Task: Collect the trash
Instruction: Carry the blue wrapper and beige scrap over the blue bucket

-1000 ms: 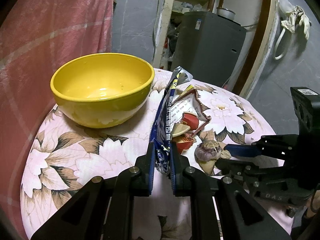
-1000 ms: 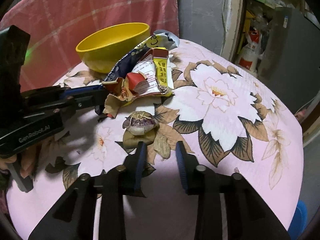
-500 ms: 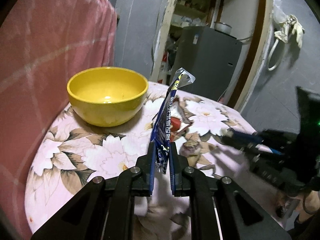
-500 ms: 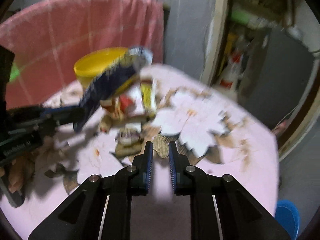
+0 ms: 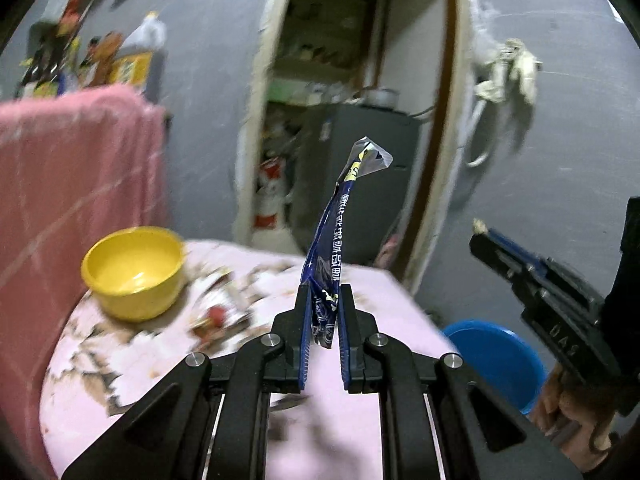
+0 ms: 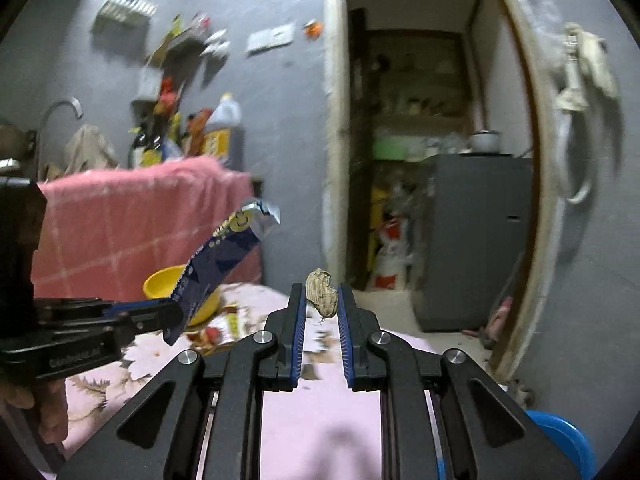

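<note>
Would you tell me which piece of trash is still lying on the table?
The red-and-white wrapper beside the yellow bowl. The blue packet is clamped in the left gripper and the brown husk in the right gripper.

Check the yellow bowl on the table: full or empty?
Empty. The left wrist view looks into the yellow bowl and shows only its bare, glossy inside; the loose wrappers lie beside it on the table.

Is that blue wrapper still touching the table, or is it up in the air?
Apart. In the right wrist view the blue wrapper hangs from the left gripper, clear above the table.
</note>
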Available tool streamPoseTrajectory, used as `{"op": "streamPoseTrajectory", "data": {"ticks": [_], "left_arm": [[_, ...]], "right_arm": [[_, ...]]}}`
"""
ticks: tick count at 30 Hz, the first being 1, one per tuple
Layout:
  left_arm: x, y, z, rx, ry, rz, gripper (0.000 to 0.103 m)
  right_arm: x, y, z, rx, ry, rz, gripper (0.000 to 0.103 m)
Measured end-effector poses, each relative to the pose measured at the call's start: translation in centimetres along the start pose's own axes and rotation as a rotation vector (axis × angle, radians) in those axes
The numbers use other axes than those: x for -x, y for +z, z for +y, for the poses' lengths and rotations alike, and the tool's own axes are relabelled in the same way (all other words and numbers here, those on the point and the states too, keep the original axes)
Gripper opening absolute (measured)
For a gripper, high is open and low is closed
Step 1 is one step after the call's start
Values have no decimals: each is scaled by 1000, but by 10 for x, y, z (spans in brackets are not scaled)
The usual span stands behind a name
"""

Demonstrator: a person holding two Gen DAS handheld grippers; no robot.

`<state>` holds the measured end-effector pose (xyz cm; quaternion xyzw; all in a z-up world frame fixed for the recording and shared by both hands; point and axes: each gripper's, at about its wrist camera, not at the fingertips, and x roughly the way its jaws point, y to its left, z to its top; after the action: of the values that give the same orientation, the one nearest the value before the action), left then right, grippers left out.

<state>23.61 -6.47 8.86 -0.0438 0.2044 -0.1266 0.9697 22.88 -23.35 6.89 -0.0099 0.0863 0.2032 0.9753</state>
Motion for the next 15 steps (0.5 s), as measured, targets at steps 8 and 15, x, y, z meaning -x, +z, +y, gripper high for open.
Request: {"op": "streamPoseTrajectory", "data": {"ticks": [8, 15], "left_arm": [[-15, 7, -84, -78, -162, -16, 10], [-55, 8, -138, -113, -257, 85, 10]], "right_arm": [[55, -10, -60, -29, -208, -47, 13], [78, -27, -118, -115, -328, -6, 14]]}}
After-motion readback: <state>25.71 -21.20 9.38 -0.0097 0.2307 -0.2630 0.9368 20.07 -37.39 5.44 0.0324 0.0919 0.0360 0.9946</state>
